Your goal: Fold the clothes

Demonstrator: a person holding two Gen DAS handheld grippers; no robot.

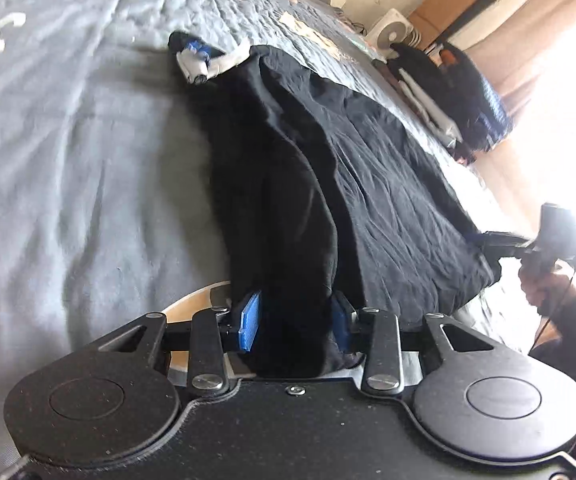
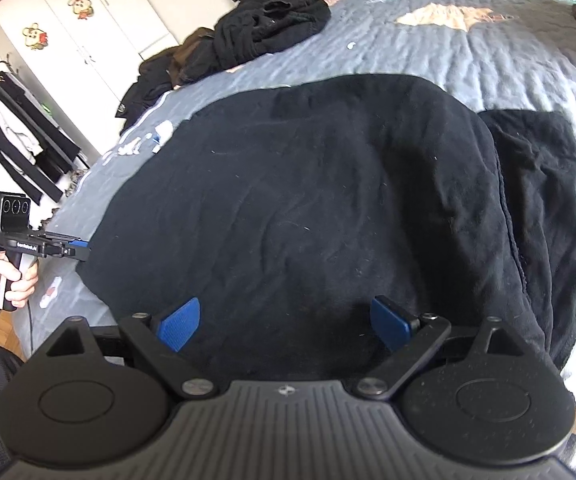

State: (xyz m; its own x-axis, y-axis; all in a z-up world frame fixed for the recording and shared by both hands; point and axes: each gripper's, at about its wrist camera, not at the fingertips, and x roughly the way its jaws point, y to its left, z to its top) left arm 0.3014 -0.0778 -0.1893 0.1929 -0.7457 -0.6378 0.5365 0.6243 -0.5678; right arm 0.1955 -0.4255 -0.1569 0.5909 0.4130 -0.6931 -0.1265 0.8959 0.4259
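A black garment (image 2: 308, 200) lies spread flat across the grey-blue quilted bedspread (image 1: 68, 160), and the person works it from two sides with a hand-held gripper in each hand. The left gripper (image 1: 294, 322) has a thick bunch of that black cloth standing between its blue pads (image 1: 250, 320); the pads sit only partly apart, the cloth fills most of the gap and lies against the far pad, but a sliver of space shows at the near pad, so I cannot tell whether it is truly pinching the fabric or just straddling it. Ahead of that gripper the fold runs away as a raised ridge, with the rest of the garment sloping off to its right toward the bed's edge. The right gripper (image 2: 286, 324) hangs over the near hem of the same garment with its jaws spread wide, both blue pads clear of the cloth and nothing held between them. To its left, at the garment's corner by the bed's edge, the other gripper shows with a hand (image 2: 10, 278) wrapped around its handle. Beyond the right gripper, further up the bed, sits a heap of dark clothes (image 2: 264, 28), and further left of it a white wardrobe (image 2: 88, 20) with cartoon stickers and a rack of hanging clothes (image 2: 20, 140). Past the left gripper's ridge a small blue-and-white item (image 1: 196, 60) lies on the bedspread.
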